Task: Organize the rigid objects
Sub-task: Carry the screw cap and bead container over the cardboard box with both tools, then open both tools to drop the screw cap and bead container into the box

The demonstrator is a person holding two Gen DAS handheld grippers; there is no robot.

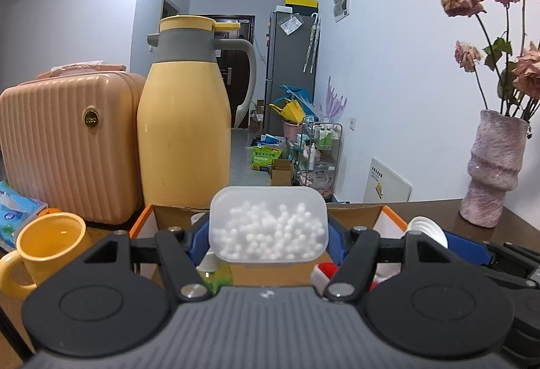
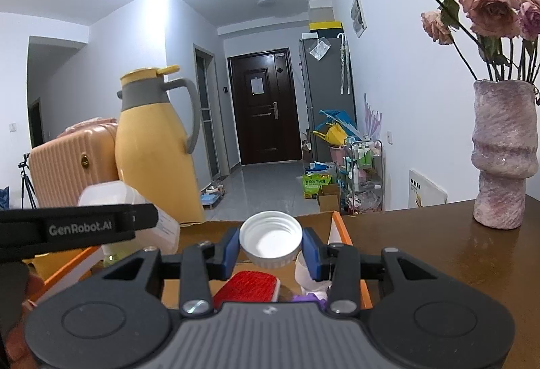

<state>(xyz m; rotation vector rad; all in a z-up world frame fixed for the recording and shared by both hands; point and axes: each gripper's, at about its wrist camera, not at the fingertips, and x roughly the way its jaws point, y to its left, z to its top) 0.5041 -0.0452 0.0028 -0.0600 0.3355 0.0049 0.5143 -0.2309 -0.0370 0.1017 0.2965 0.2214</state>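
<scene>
My left gripper [image 1: 268,234] is shut on a clear plastic box of small white balls [image 1: 268,227] and holds it above an open cardboard box with orange flaps [image 1: 357,217]. My right gripper [image 2: 271,249] is shut on a white screw cap [image 2: 271,239], also above the cardboard box [image 2: 287,220]. Inside the box lie a red and white brush-like item [image 2: 248,289], a white bottle [image 2: 303,271], a purple item [image 2: 312,296] and a green bottle [image 1: 216,278]. The right gripper and its cap [image 1: 427,229] show at the right of the left wrist view.
A yellow thermos jug [image 1: 184,119] and a peach mini suitcase [image 1: 71,146] stand behind the box on the left. A yellow mug [image 1: 47,247] and a tissue pack [image 1: 17,210] sit at the left. A pink vase of dried roses [image 2: 504,153] stands on the brown table [image 2: 438,251] at the right.
</scene>
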